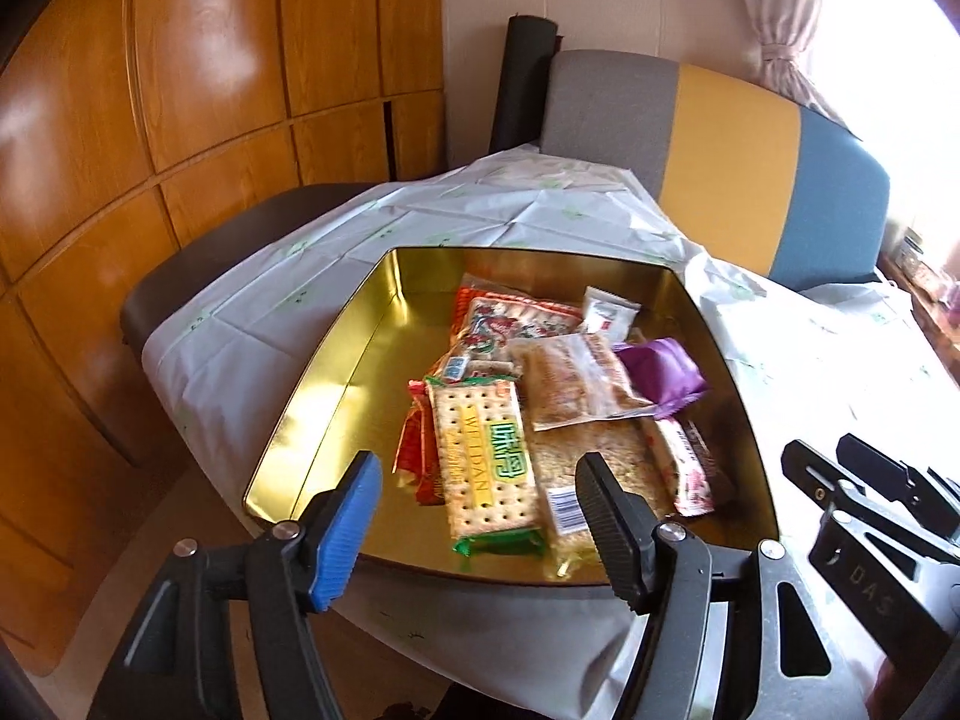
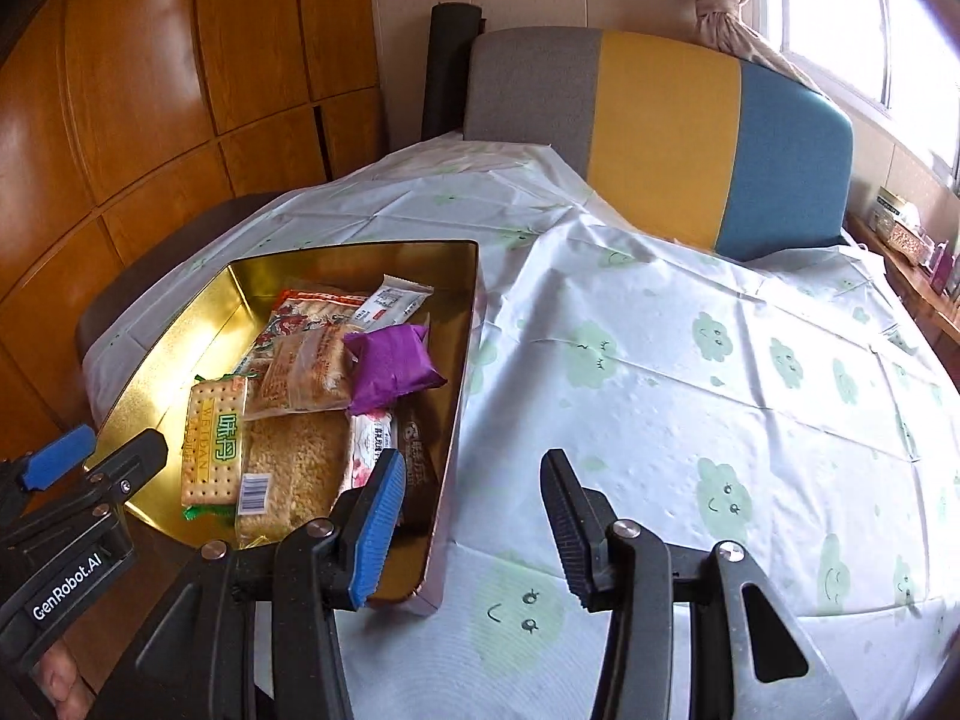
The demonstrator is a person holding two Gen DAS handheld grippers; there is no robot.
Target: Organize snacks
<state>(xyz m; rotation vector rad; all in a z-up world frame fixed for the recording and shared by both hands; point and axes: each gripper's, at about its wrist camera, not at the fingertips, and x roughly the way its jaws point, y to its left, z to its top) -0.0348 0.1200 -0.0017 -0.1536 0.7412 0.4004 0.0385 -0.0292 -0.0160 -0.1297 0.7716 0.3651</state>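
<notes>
Nearest in the left wrist view, the left tongs [image 1: 480,516] stand released with nothing between the pads, poised over the near rim of the gold tin [image 1: 336,360]; in the right wrist view the right tongs [image 2: 474,525] are also parted and empty, hanging over the surface [image 2: 720,396] just right of the tin's side wall, the blue pad overlapping its near corner. Judgement: packing appears nearly done, since no snack shows on the cloth outside the tin in either view; the step in hand looks like tidying the load or backing off. To do it well, come down vertically onto one packet only, pinch a flat sealed edge rather than the brittle biscuit body, and keep the pads off the thin metal wall so the tin does not skate on the slick cloth. Contents, near to far: the cracker pack [image 1: 486,468] with green ends, a clear puffed-rice bar [image 1: 594,468] beside it, a red-and-white stick packet [image 1: 684,468] along the right wall, a second clear rice packet [image 1: 576,378] above, a purple packet [image 1: 660,372] resting atop, a red-printed bag [image 1: 516,318], and a small white sachet [image 1: 609,312] at the back. The left half of the tin is bare. Beyond the surface stands a chair [image 1: 720,150] with grey, yellow and blue panels.
</notes>
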